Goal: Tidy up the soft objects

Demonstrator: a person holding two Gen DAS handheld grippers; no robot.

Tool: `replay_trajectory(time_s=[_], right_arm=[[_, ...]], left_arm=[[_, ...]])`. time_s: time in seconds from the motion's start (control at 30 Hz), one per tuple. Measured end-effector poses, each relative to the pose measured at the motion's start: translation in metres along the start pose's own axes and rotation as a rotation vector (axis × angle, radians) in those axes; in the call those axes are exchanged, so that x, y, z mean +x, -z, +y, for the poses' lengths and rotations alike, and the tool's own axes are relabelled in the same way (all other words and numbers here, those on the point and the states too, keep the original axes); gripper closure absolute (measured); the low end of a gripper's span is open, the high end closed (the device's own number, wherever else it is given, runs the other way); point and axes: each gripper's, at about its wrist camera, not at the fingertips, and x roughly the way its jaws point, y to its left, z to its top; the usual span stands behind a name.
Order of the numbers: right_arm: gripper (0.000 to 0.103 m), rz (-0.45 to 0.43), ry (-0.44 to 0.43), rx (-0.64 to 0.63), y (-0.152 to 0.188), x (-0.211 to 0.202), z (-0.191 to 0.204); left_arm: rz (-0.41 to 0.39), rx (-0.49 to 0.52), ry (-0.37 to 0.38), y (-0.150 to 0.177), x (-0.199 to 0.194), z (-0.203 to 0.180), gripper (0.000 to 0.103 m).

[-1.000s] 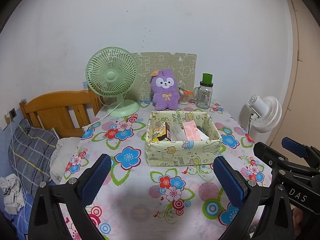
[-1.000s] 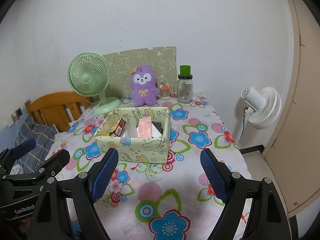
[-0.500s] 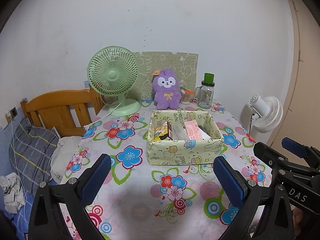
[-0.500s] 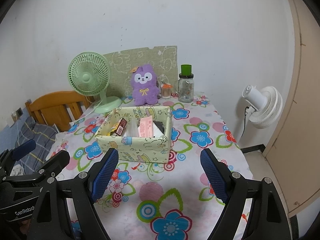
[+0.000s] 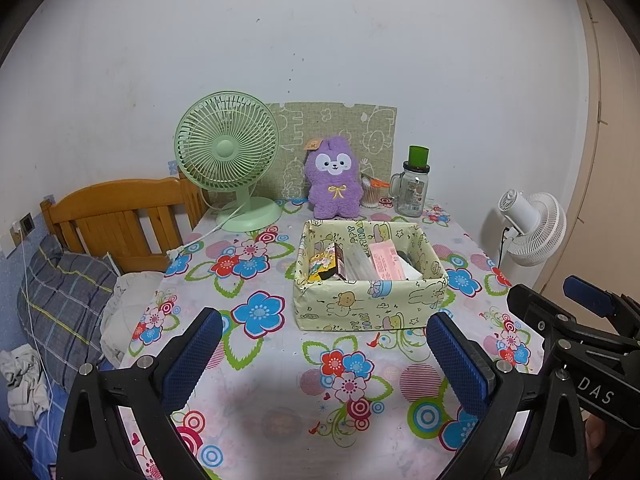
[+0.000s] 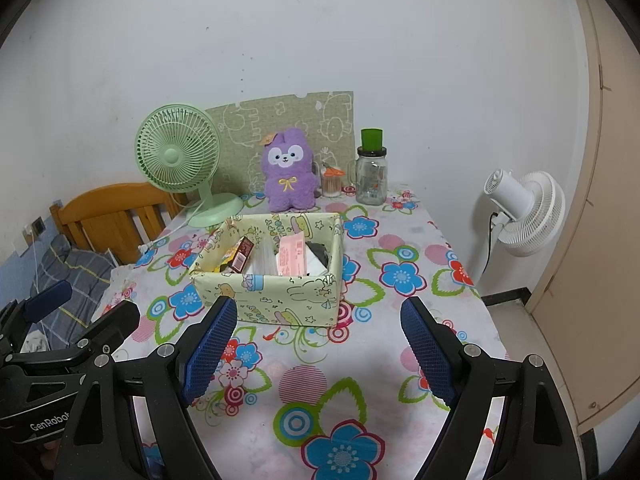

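Step in hand: approach, nothing grasped. Left gripper (image 5: 322, 354) and right gripper (image 6: 318, 350) fingers wide apart, empty, above the table (image 5: 280, 400). Purple plush (image 5: 333, 178) upright behind the box (image 5: 368, 306); next move requires reaching past it

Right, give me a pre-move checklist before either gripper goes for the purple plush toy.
1. Left gripper open with nothing between the pads: ok.
2. Right gripper open with nothing between the pads: ok.
3. Purple plush toy upright at the table's far edge, nothing resting on it: ok.
4. Straight path to the toy: not ok, the yellow box stands between it and both grippers.
5. Room in the box for the toy: cannot tell, it already holds packets.
6. Breakables clear of the toy: not ok, the glass jar stands close beside it.
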Motion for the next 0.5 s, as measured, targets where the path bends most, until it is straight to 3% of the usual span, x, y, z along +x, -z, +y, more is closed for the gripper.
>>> replay_trajectory(time_s=[0.5], right_arm=[[0.017,-0.008,0.008,-0.002,-0.001,-0.0011,0.0]], left_arm=[[-0.002,0.0,0.001,-0.0001,-0.0005,-0.0005,0.0]])
